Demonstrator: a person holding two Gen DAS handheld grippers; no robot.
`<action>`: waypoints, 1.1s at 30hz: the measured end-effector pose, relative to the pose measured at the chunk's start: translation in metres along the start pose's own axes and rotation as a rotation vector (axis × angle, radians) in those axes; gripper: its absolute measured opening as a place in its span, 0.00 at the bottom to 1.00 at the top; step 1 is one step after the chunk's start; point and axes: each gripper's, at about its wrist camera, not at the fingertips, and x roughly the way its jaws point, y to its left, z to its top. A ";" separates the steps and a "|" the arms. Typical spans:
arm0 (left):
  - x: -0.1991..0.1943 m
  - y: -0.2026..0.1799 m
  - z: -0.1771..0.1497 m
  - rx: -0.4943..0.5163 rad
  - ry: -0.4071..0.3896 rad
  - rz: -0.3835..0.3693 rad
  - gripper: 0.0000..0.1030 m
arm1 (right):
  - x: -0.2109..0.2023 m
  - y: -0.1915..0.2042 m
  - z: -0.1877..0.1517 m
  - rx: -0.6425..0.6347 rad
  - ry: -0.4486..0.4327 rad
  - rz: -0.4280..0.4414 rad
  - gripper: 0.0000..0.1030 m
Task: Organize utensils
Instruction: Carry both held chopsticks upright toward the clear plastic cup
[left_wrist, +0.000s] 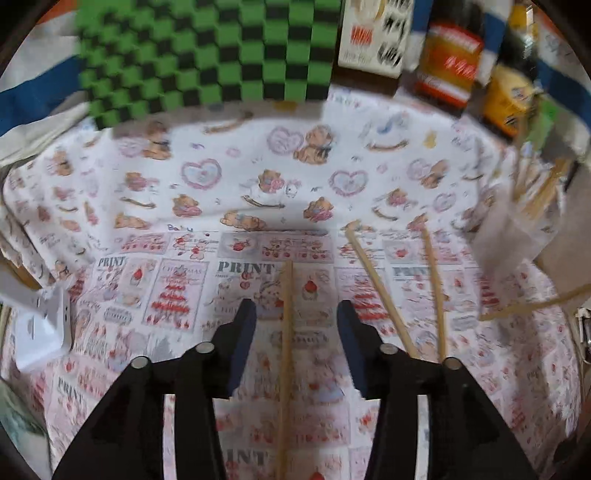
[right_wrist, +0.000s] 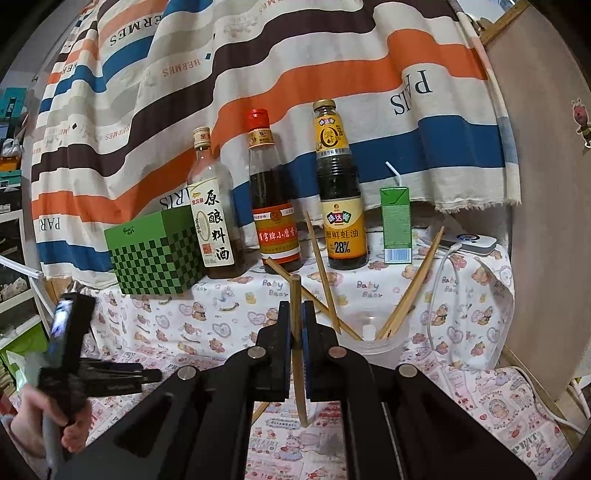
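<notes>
My left gripper (left_wrist: 295, 314) is open and low over the printed tablecloth, with one wooden chopstick (left_wrist: 286, 332) lying on the cloth between its fingers. Two more chopsticks (left_wrist: 380, 291) lie just right of it, and another (left_wrist: 532, 306) further right. My right gripper (right_wrist: 295, 310) is shut on a single chopstick (right_wrist: 295, 295) held upright, just left of and in front of a clear plastic cup (right_wrist: 369, 336) that holds several chopsticks. The cup also shows blurred in the left wrist view (left_wrist: 517, 214). The left gripper (right_wrist: 110, 376) shows in the right wrist view at the far left.
A green checkered box (right_wrist: 155, 254), three sauce bottles (right_wrist: 273, 206) and a green drink carton (right_wrist: 396, 225) stand along the back. A white charging device (right_wrist: 469, 243) with a cable lies back right. A wooden board (right_wrist: 546, 184) leans at right. A white object (left_wrist: 44, 332) sits at left.
</notes>
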 end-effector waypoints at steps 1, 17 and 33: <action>0.009 -0.001 0.007 0.002 0.031 0.020 0.48 | 0.000 -0.001 0.000 0.005 0.002 0.003 0.05; 0.079 0.007 0.033 -0.040 0.203 0.076 0.07 | 0.005 -0.019 0.005 0.063 0.014 -0.009 0.05; -0.121 -0.059 0.050 0.147 -0.356 0.099 0.06 | -0.026 -0.013 0.018 -0.004 -0.114 -0.005 0.05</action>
